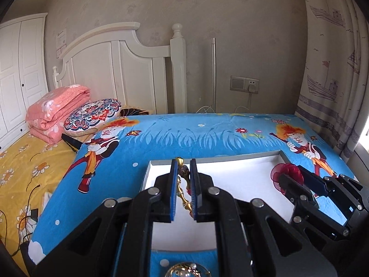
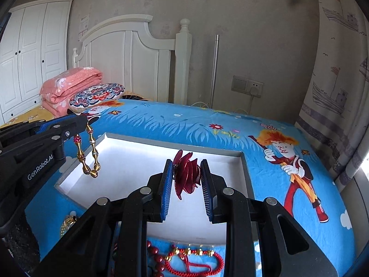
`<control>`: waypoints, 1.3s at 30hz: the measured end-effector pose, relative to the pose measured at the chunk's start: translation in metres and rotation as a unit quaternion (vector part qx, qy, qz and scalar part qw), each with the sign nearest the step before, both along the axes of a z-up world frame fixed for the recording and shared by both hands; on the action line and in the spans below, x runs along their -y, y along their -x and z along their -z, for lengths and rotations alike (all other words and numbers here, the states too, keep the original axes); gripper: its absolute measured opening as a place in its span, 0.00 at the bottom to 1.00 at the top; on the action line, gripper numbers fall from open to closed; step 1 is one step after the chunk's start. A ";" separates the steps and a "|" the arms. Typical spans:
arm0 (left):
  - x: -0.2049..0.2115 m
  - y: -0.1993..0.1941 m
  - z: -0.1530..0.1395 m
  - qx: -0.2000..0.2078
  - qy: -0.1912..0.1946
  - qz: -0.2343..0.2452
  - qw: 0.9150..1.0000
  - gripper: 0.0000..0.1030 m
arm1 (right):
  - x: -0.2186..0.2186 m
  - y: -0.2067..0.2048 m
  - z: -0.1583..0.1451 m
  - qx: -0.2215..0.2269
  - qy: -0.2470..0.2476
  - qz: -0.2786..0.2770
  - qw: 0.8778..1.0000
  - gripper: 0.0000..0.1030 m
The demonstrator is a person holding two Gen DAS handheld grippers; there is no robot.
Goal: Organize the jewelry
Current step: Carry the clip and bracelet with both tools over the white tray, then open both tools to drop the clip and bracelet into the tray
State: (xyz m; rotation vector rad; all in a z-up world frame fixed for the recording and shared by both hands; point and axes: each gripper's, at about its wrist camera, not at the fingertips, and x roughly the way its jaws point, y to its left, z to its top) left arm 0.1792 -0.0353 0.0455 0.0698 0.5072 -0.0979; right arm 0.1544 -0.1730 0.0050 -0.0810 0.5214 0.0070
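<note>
"GenRobot.AI" marks the left gripper [image 2: 85, 121], clamping a gold bracelet [image 2: 88, 159]. Right gripper [image 2: 186, 180] pinches a red flower ornament [image 2: 186, 173] above the white tray [image 2: 129, 159]; red beads [image 2: 196, 260] at 6 o'clock.

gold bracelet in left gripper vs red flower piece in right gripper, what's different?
Colour: the gold bracelet is gold links with small red beads; the red flower piece is dark translucent red.
Shape: the bracelet is a chain loop; the flower piece is a cluster of flat petals.
Pose: the bracelet dangles well below the left gripper; the flower piece sits bunched in the right gripper.
Shared: both are held above the white tray.
</note>
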 end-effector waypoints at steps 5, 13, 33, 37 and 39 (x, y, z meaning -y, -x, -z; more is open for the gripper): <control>-0.006 -0.034 0.007 -0.023 -0.007 -0.024 0.999 0.10 | 0.005 -0.032 0.006 -0.022 0.005 0.015 1.000 0.25; 0.002 -0.051 0.021 -0.042 -0.023 -0.027 0.999 0.10 | 0.010 -0.055 0.020 -0.053 0.008 0.031 0.998 0.25; 0.009 -0.032 0.036 -0.023 -0.058 -0.042 0.997 0.66 | 0.012 -0.048 0.019 -0.059 0.003 0.030 0.998 0.51; 0.002 -0.012 0.028 -0.004 -0.054 -0.046 0.997 0.80 | 0.016 -0.027 0.008 -0.042 -0.003 0.017 0.999 0.51; -0.002 0.006 0.025 0.015 -0.050 -0.047 0.998 0.92 | 0.018 -0.013 0.005 -0.035 -0.003 0.012 0.999 0.51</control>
